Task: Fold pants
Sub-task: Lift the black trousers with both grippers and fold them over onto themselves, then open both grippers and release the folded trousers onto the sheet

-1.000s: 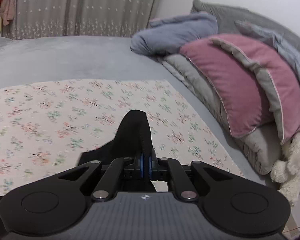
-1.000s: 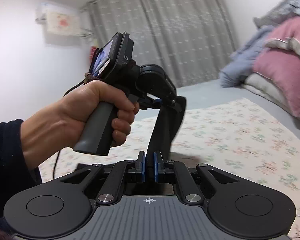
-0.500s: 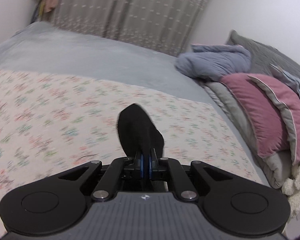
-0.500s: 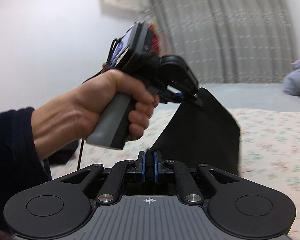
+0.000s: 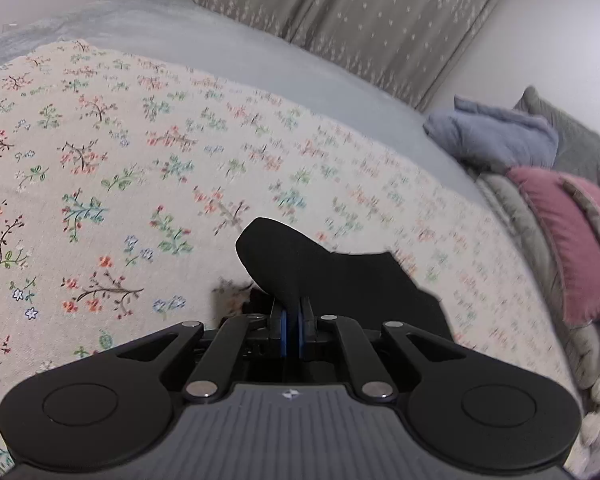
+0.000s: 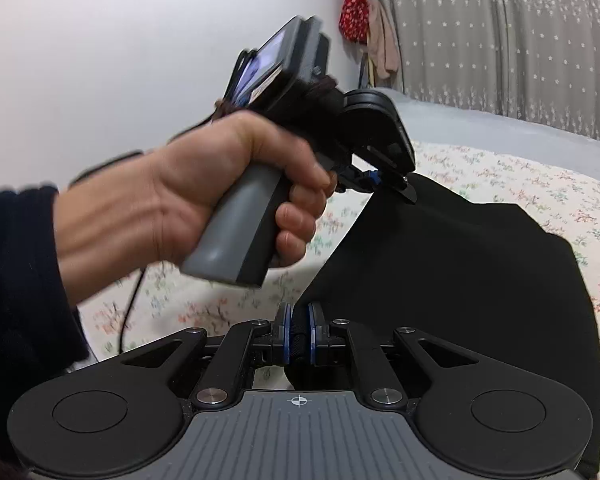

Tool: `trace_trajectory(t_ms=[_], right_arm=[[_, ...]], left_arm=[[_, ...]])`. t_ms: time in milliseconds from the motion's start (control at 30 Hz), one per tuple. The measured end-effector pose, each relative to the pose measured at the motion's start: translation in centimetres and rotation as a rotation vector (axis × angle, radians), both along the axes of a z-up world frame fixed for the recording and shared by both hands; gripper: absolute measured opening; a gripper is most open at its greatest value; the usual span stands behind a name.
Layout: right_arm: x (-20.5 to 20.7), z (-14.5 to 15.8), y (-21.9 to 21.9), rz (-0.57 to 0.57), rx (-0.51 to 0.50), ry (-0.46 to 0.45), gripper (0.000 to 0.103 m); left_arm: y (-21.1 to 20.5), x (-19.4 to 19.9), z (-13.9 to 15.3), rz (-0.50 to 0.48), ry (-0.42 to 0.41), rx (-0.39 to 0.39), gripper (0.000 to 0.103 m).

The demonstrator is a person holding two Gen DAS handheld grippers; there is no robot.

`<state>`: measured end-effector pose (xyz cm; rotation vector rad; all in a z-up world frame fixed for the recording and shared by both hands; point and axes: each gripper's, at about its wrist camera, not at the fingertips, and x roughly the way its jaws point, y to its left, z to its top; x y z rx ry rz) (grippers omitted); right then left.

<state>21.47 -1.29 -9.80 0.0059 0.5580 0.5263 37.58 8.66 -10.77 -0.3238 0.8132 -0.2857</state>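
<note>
Two grippers clamped on black pants

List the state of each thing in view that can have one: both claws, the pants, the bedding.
Left claw: shut on the black fabric pants.
Right claw: shut on the same pants.
Black fabric pants: lifted, stretched between both claws, hanging over the cloth.
Floral printed cloth: spread flat on the bed.
Pink pillow: leaning in the pile at the bed's side.

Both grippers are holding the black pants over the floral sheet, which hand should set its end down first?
Probably left: the left gripper pinches the pants low over the sheet; the right gripper holds the wider hanging stretch.
</note>
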Motion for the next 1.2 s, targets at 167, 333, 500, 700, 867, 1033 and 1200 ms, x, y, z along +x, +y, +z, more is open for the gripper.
trace_trajectory(t_ms=[167,333,500,700,867,1033,1200], right_arm=[[-0.1,-1.5,0.7,-0.017,-0.037,0.036,0.009],[-0.1,-1.7,1.3,-0.026,-0.038,0.049,0.015],[-0.7,-2.0,1.0,0.047,0.004,0.119,0.035],[-3.3,1.6,-2.7,0.075,0.090,0.154,0.052],[-5.3,6.0,-8.5,0.008,0.063,0.086,0.070],[-4.7,7.1,-12.9,-0.019,0.069,0.053,0.077],[0.7,4.7,-14.7,-0.057,0.046,0.079,0.077]], left_arm=[[0.7,0.1,-1.5,0.009,0.024,0.027,0.036],[1.6,-0.2,-2.1,0.026,0.041,-0.021,0.037],[3.0,-1.1,-1.8,0.066,0.037,-0.035,0.042],[5.5,-3.3,-0.7,0.123,0.036,-0.037,0.044],[4.3,-7.3,1.6,0.126,-0.022,0.062,0.045],[1.0,-10.8,2.7,0.060,-0.049,-0.009,0.045],[-2.2,-11.2,1.1,0.038,-0.048,0.048,0.045]])
